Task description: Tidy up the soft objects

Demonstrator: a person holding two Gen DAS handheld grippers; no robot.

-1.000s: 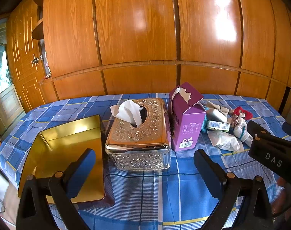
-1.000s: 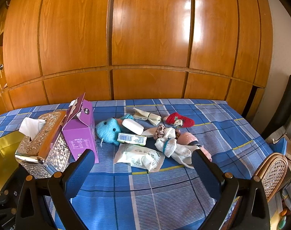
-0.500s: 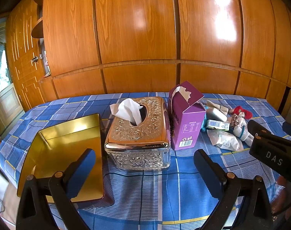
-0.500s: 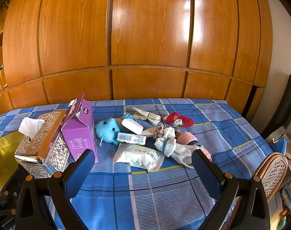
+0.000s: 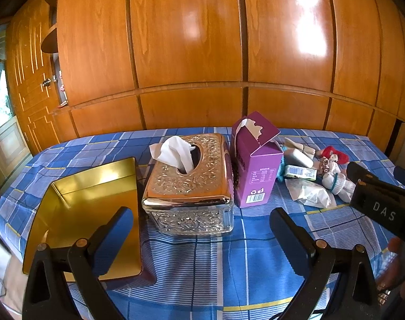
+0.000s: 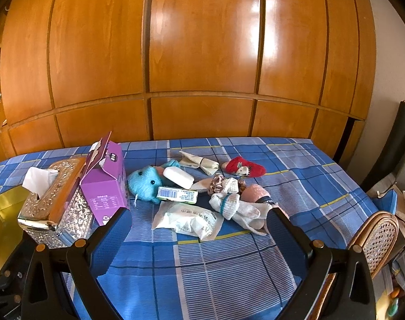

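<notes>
A heap of soft things lies on the blue checked cloth: a blue plush toy [image 6: 146, 184], a white tissue pack [image 6: 189, 218], rolled white socks [image 6: 230, 202], a red sock [image 6: 246, 168], a pink sock [image 6: 255, 192] and a white soap-like bar [image 6: 178, 177]. The heap also shows at the right in the left wrist view [image 5: 309, 170]. My right gripper [image 6: 199, 237] is open and empty, just short of the tissue pack. My left gripper [image 5: 202, 240] is open and empty in front of the ornate tissue box [image 5: 189, 189].
An open purple carton [image 5: 255, 165] stands right of the tissue box. A gold tray [image 5: 90, 210] lies at the left. Wooden wardrobe panels [image 6: 202, 53] back the table. A wicker chair [image 6: 375, 240] stands at the right edge.
The left view has eased slightly back, so the tissue box sits a touch higher. The right gripper has barely moved. Both stay open.
</notes>
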